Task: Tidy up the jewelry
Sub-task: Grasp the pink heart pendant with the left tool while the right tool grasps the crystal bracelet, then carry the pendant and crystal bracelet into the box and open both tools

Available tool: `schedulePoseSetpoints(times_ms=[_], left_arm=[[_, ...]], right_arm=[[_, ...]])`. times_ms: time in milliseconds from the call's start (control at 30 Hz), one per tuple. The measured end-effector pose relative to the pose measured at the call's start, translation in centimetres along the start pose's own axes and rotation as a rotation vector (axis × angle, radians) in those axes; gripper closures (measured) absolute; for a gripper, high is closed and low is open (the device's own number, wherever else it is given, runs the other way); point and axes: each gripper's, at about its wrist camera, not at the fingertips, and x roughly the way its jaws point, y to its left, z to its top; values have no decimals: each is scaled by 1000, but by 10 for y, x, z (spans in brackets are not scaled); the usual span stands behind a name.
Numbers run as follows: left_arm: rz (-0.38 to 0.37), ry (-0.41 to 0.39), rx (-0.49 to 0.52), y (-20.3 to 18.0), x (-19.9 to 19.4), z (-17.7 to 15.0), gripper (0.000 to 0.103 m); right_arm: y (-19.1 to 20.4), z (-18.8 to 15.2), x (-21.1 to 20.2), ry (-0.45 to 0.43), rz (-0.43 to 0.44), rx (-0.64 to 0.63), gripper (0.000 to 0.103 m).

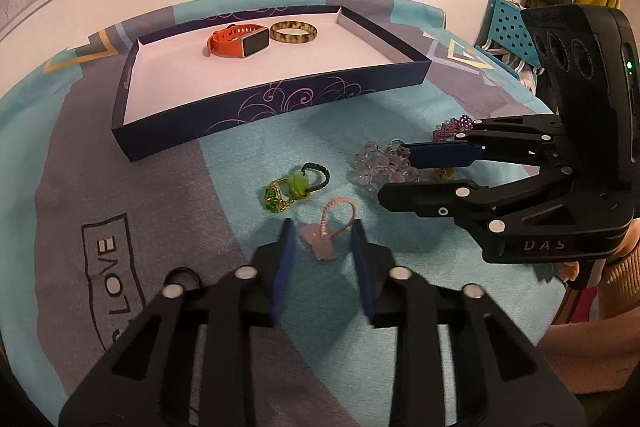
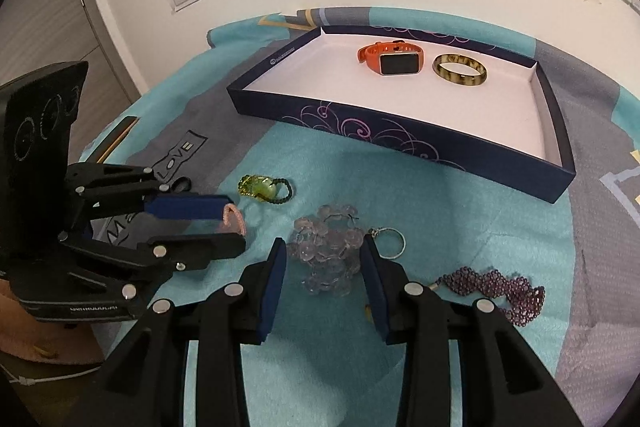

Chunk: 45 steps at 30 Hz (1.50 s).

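The dark tray [image 2: 400, 143] holds an orange watch [image 2: 390, 59] and amber bangle [image 2: 460, 70]. Before it, both claws spread: left claw [image 1: 323, 247] around a pink charm [image 1: 320, 241], right claw [image 2: 323, 267] around clear beads [image 2: 326, 255].

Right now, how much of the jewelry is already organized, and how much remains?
Done: the orange smartwatch and the amber bangle lie in the dark blue tray.

In hand: nothing gripped. The open left gripper straddles the pink charm; the open right gripper straddles the clear bead cluster.

Left on the cloth: the green charm and purple beaded bracelet.
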Motion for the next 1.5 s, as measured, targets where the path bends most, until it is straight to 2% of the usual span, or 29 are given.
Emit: schedulePoseSetpoints(times_ms=[67, 167, 267, 333, 367, 533, 600, 633, 667, 700, 733, 800, 967, 1033, 1100, 1167, 1200, 1333, 1367, 1500], left_arm=[[-3, 0, -3, 0, 0, 0, 85], [-11, -2, -9, 1, 0, 0, 86], [-19, -5, -17, 2, -1, 0, 92], [-20, -10, -24, 3, -2, 1, 92], [-21, -12, -26, 3, -3, 1, 92], [-28, -27, -23, 3, -7, 1, 92], [-39, -26, -25, 3, -8, 1, 91], [-40, -26, -23, 3, -8, 1, 91], [-36, -25, -22, 2, -8, 0, 91], [-33, -22, -23, 3, -7, 0, 91], [-37, -17, -25, 3, -5, 0, 91], [-34, -5, -30, 4, -2, 0, 89], [-40, -7, -33, 4, -1, 0, 81], [-40, -8, -29, 4, 0, 1, 78], [-39, -9, -24, 2, 1, 3, 78], [-39, -6, -22, 1, 4, 4, 79], [-34, -4, -21, 1, 4, 5, 86], [-38, -2, -23, 2, 3, 4, 86], [-38, -3, -24, 2, 3, 4, 86], [-60, -17, -42, 5, -2, 7, 86]], right_arm=[[1, 1, 0, -1, -23, -6, 77], [-1, 2, -2, -7, -19, 6, 79], [-5, 3, -6, -25, -11, 24, 82], [-7, 3, -10, -39, 19, 42, 101], [-8, 4, -11, -45, 24, 49, 103], [-12, 5, -13, -51, 32, 73, 103], [-13, 6, -14, -52, 28, 85, 96], [-15, 7, -14, -56, 29, 96, 89], [-15, 9, -15, -65, 30, 100, 73], [-15, 10, -15, -73, 14, 92, 68], [-14, 13, -13, -75, 2, 83, 67], [-13, 19, -7, -67, -7, 76, 56], [-16, 25, 14, -19, -37, 61, 52], [-14, 27, 14, -19, -41, 47, 55], [-11, 26, 16, -15, -43, 24, 73], [-7, 26, 17, -8, -37, 3, 86], [-6, 26, 16, -8, -32, -4, 87], [-8, 24, 12, -22, -9, 14, 89], [-10, 24, 9, -32, 7, 24, 96], [-16, 25, -5, -69, 43, 58, 96]])
